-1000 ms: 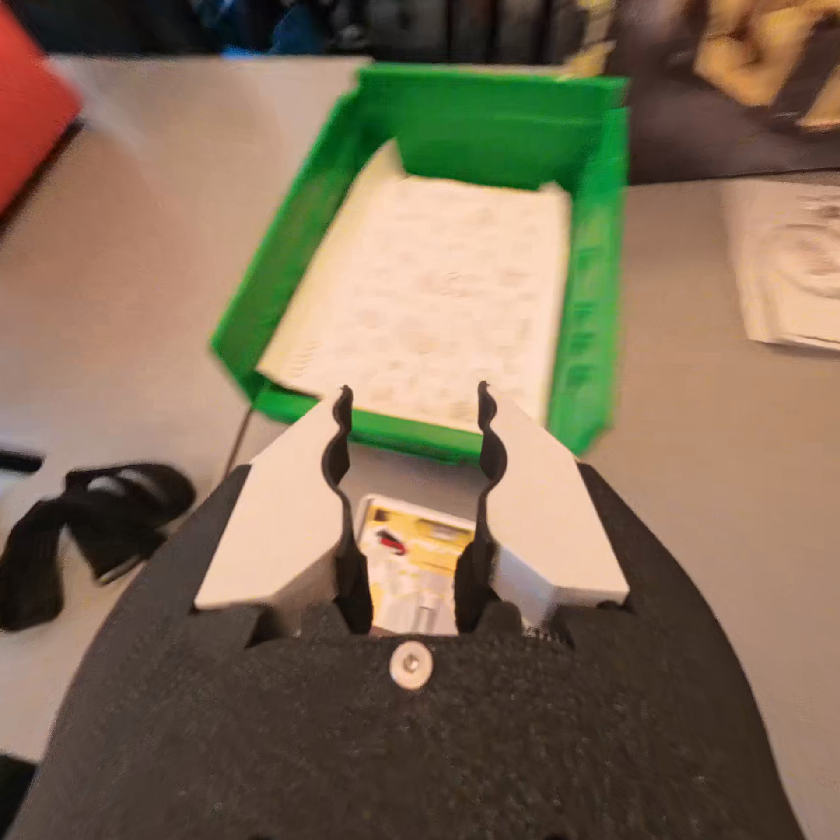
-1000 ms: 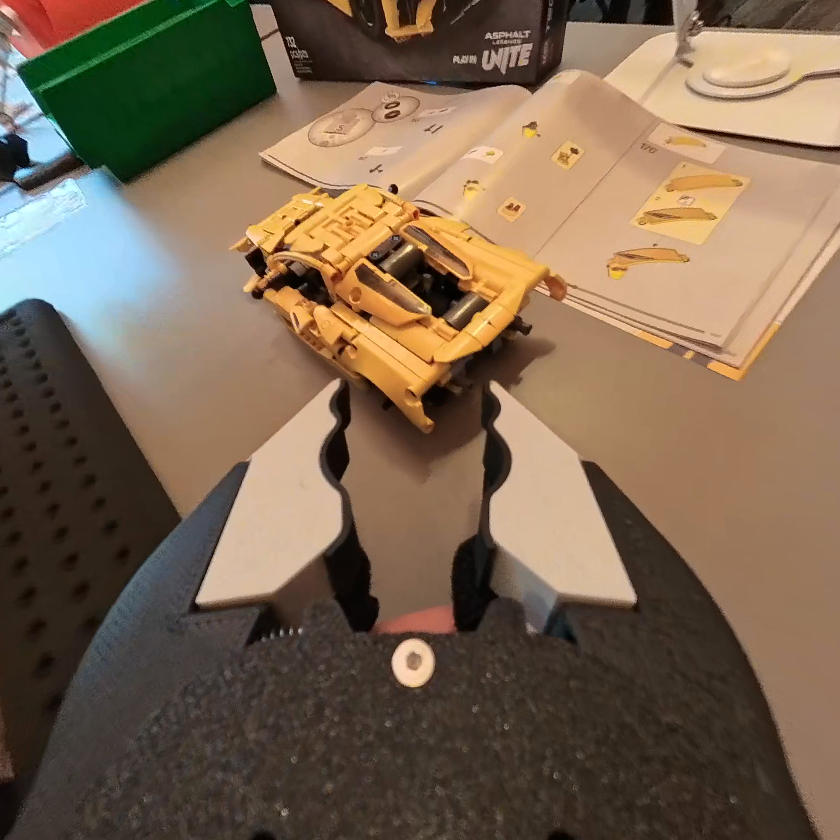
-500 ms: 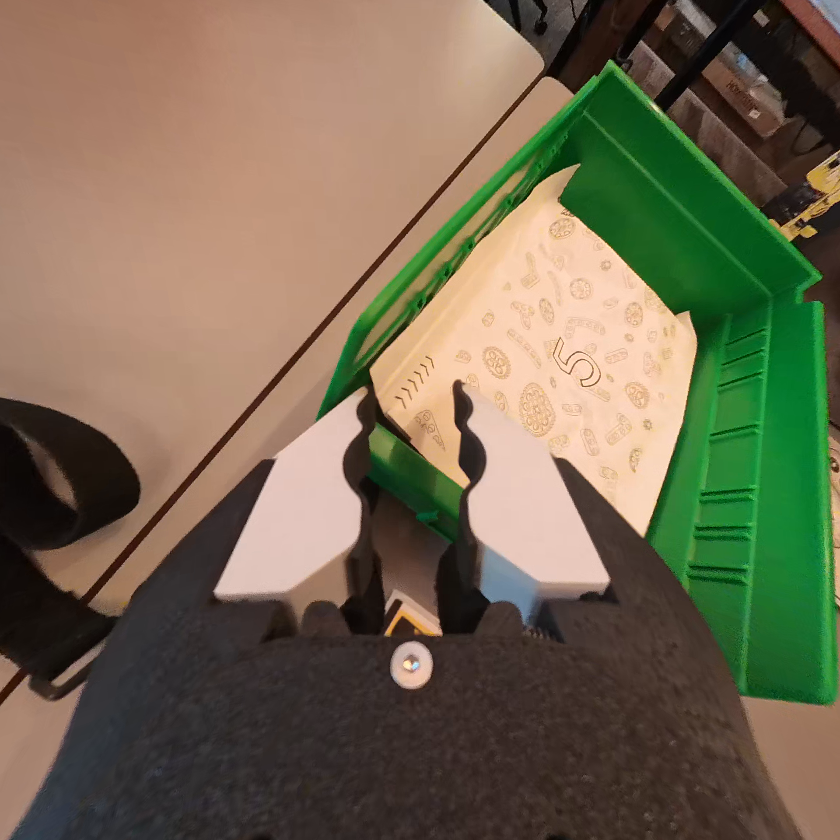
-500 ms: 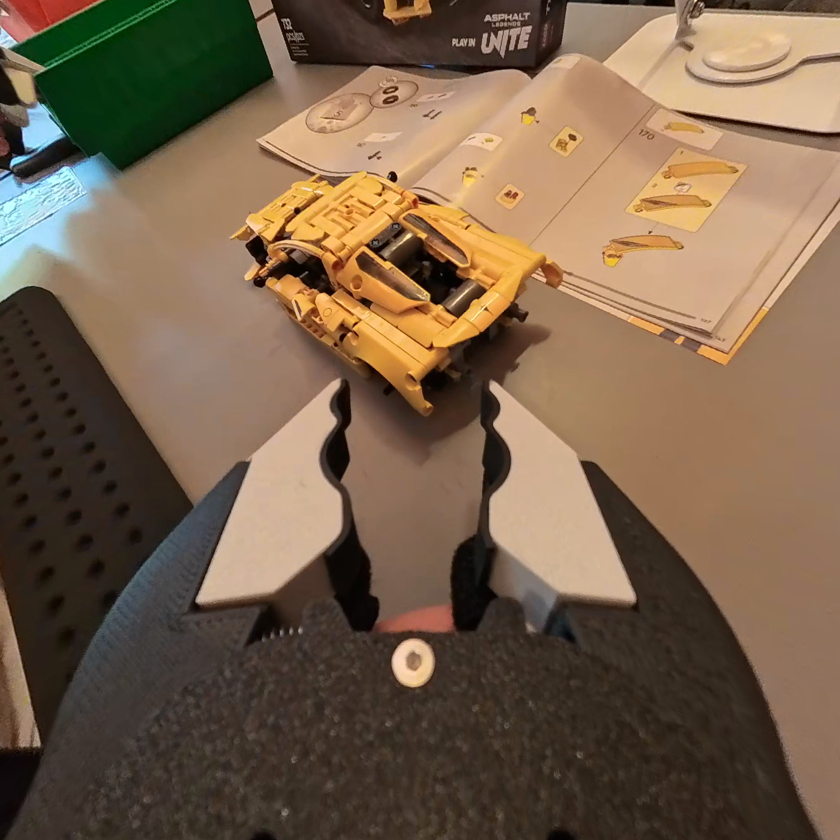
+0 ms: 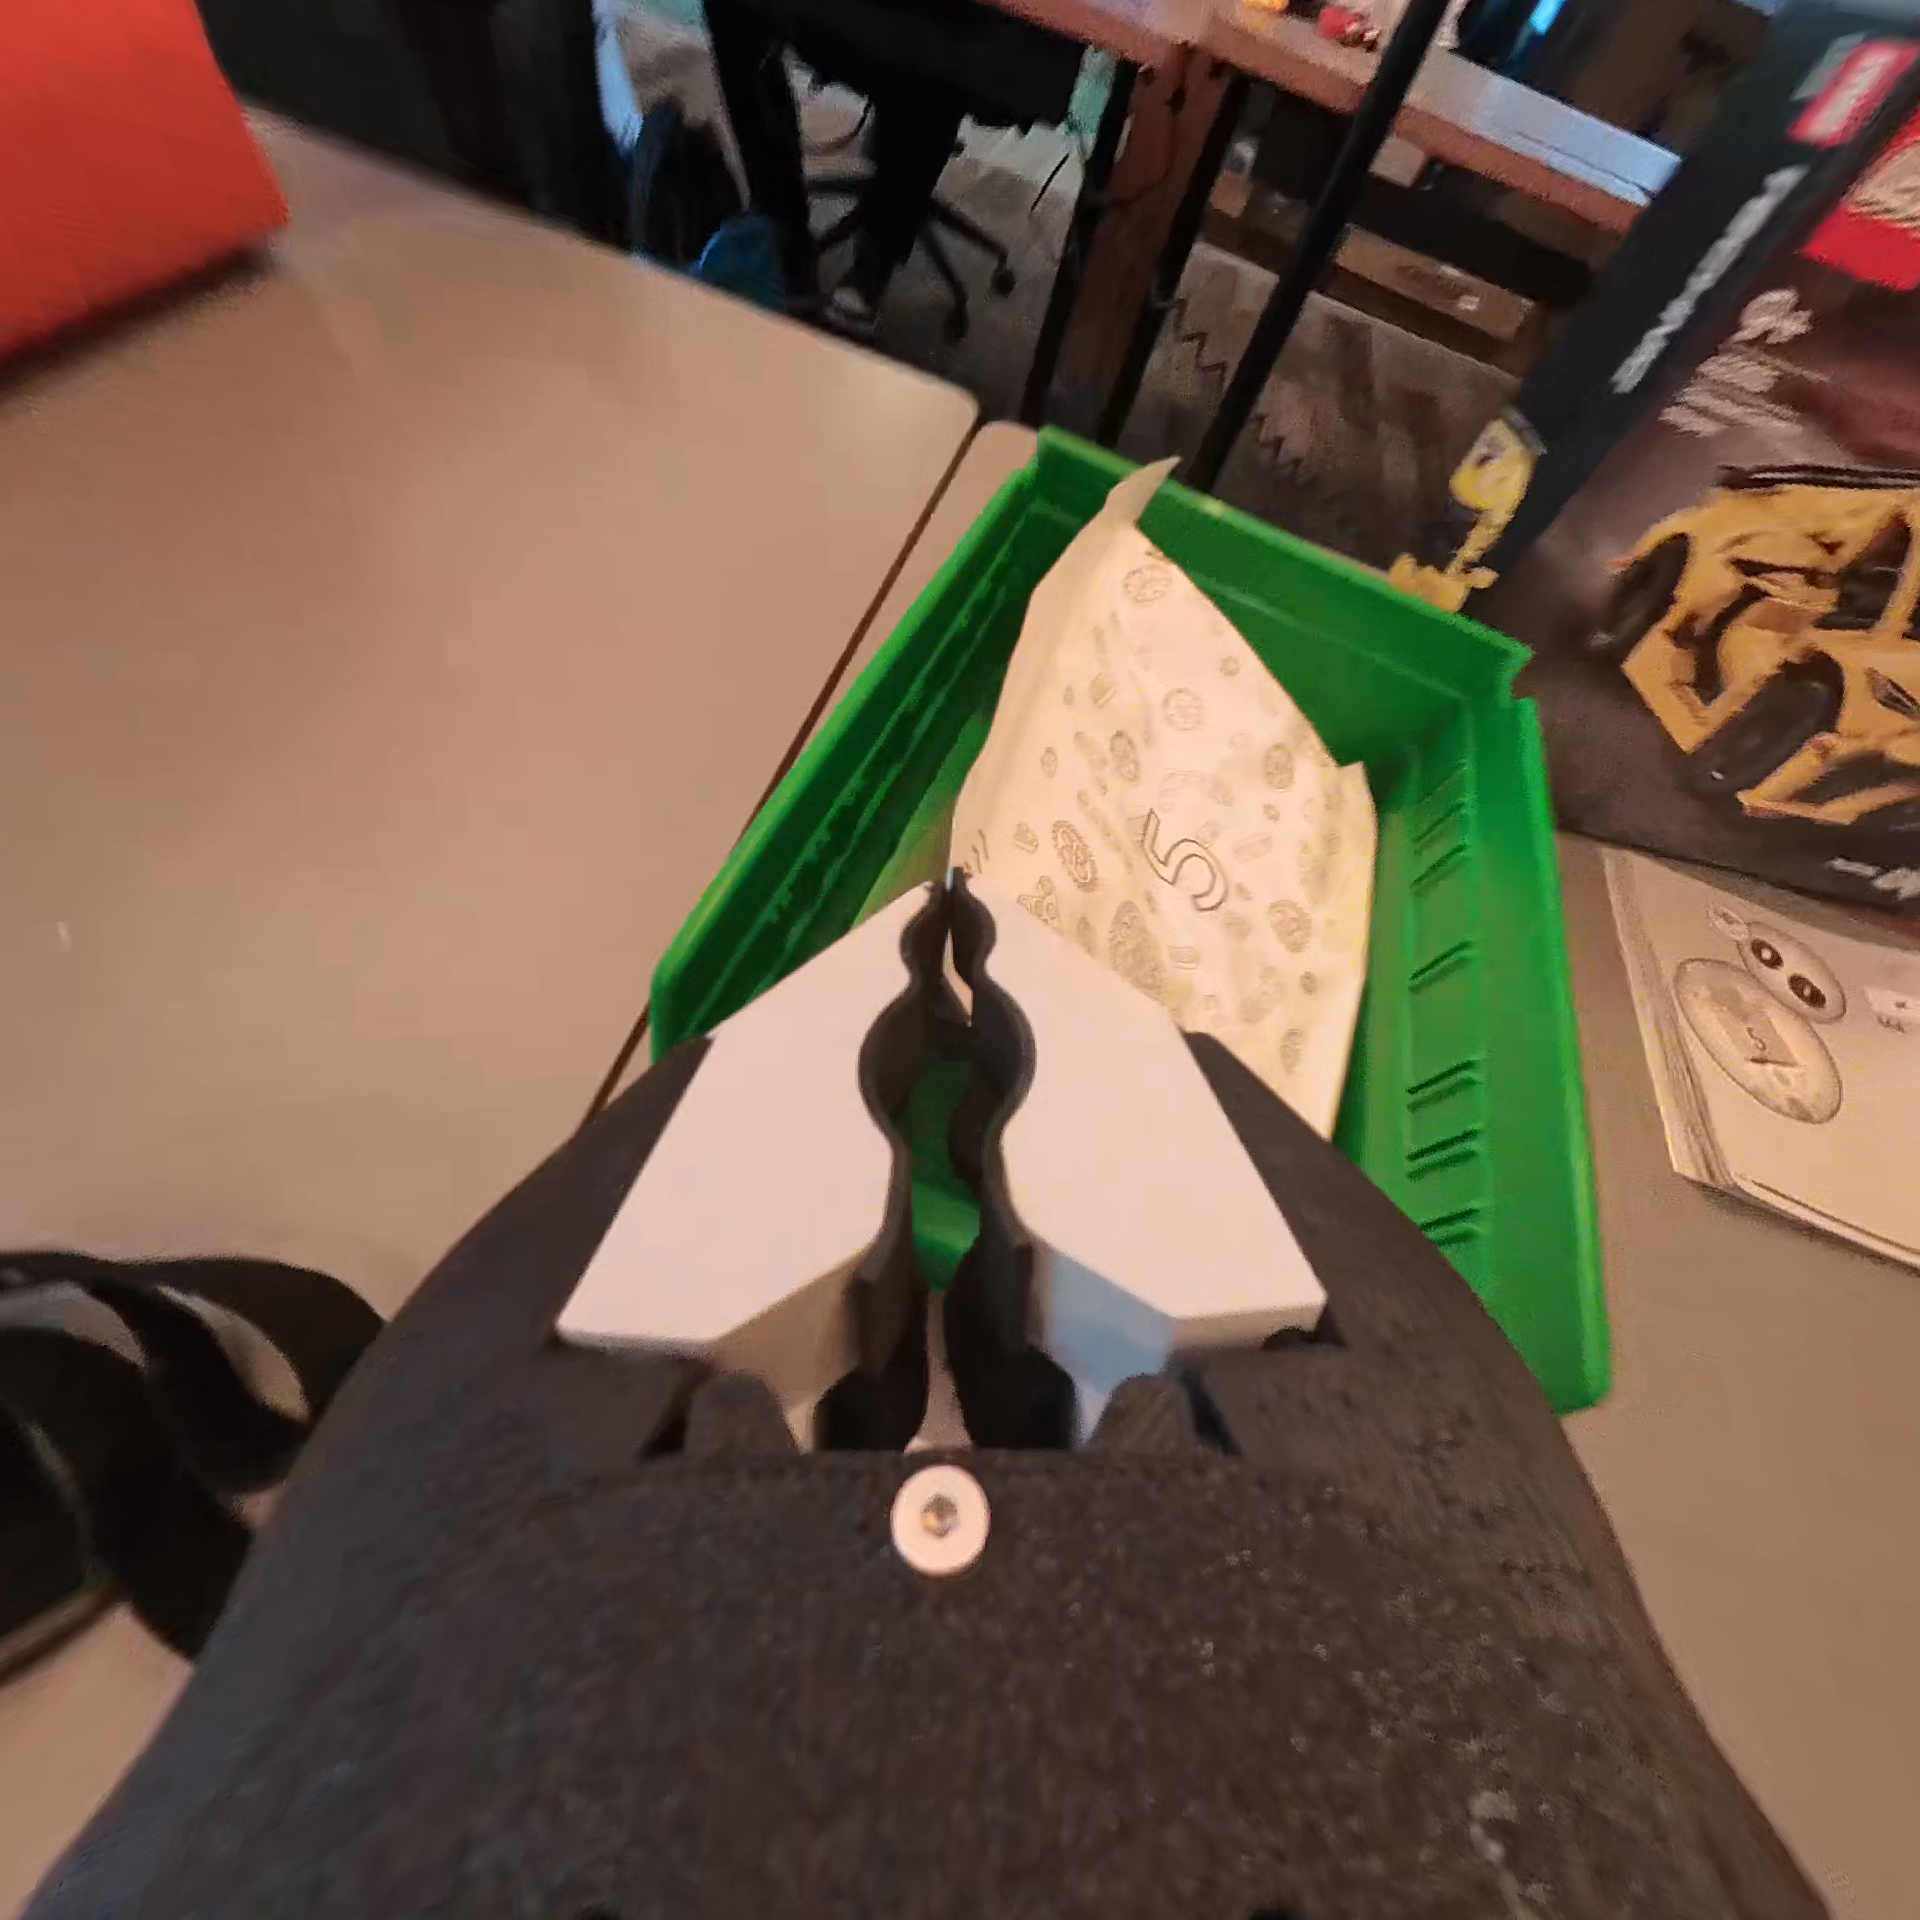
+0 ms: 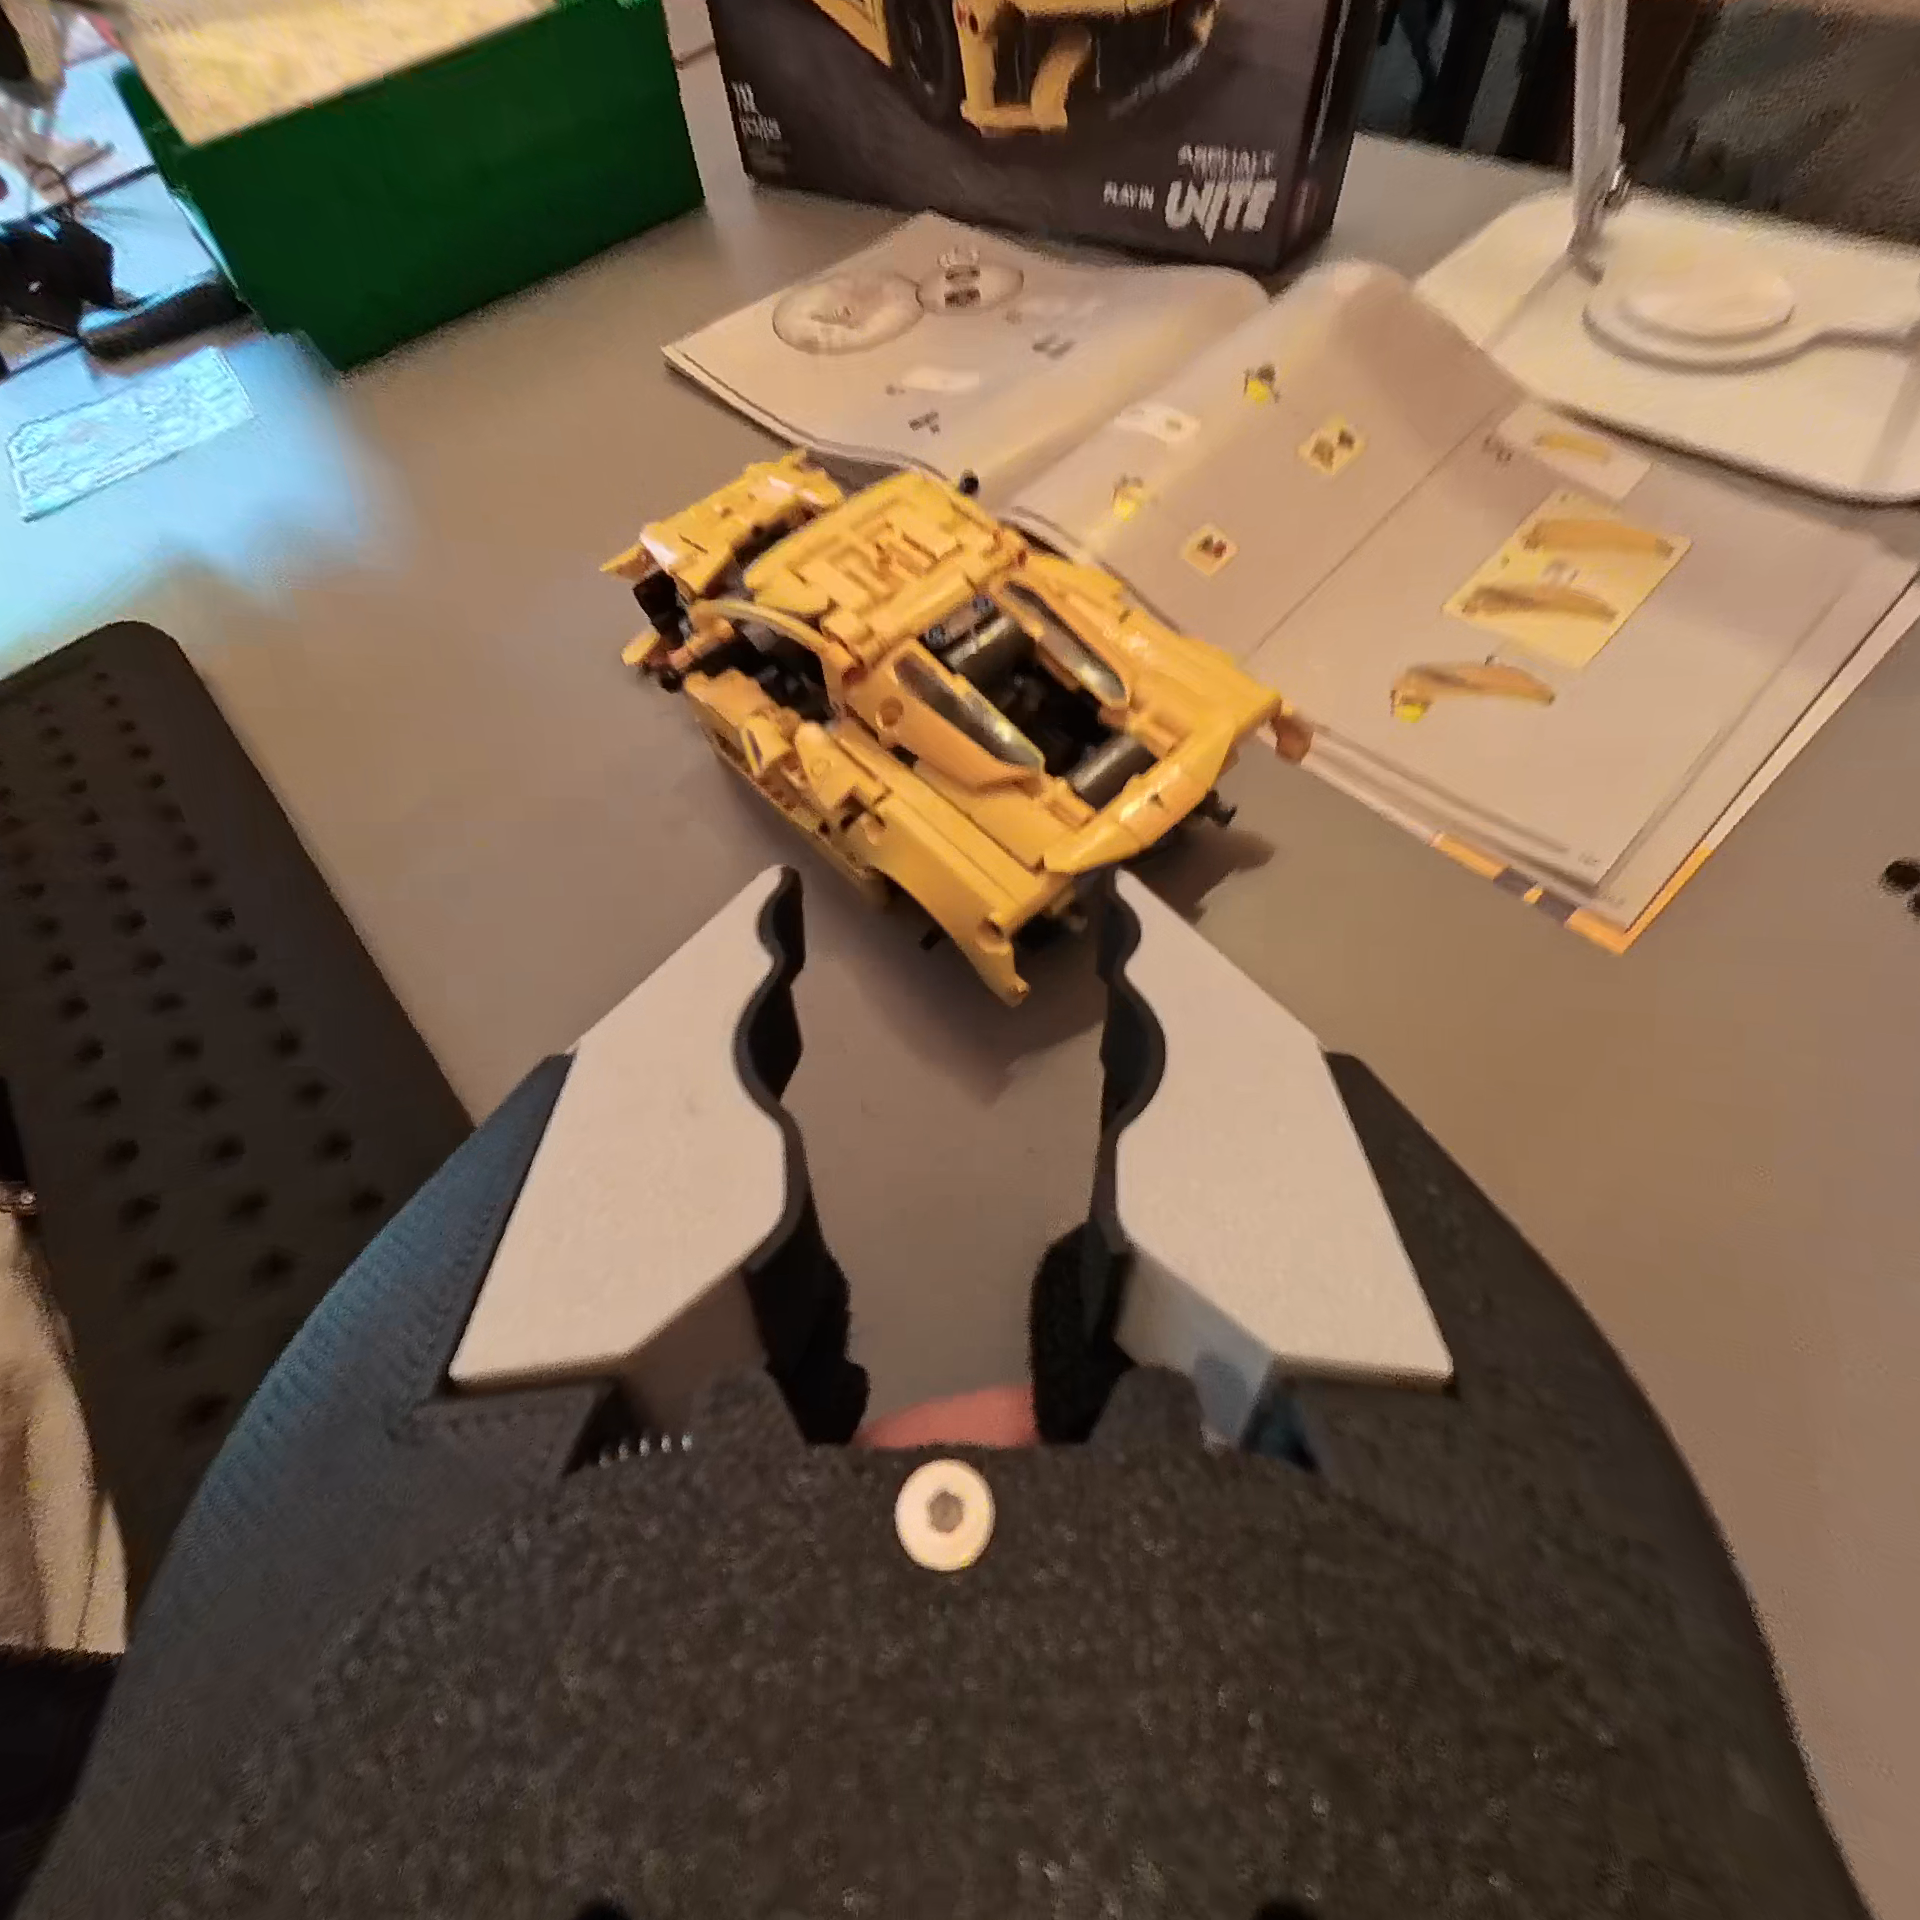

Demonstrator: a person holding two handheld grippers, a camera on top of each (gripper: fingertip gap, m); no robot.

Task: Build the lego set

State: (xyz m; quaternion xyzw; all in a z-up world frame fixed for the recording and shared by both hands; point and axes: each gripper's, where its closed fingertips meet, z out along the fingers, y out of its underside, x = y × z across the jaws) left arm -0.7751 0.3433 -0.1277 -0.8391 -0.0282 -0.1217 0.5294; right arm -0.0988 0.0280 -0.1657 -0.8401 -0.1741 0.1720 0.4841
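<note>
Now left tool (image 5: 954,914) pinches crinkled paper bag (image 5: 1174,821); right tool (image 6: 948,914) gapes wide.

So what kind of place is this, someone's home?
More likely an office or lab: plain grey tables, a wheeled chair behind, and a Lego car with its booklet and box laid out.

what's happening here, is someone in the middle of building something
Yes, a lego build is under way. A person holds a claw in each hand. The left claw is shut on the near corner of a white printed paper bag that lies in a green bin. The right claw is open and empty, just short of a partly built yellow lego car on the grey table, beside an open instruction booklet.
</note>
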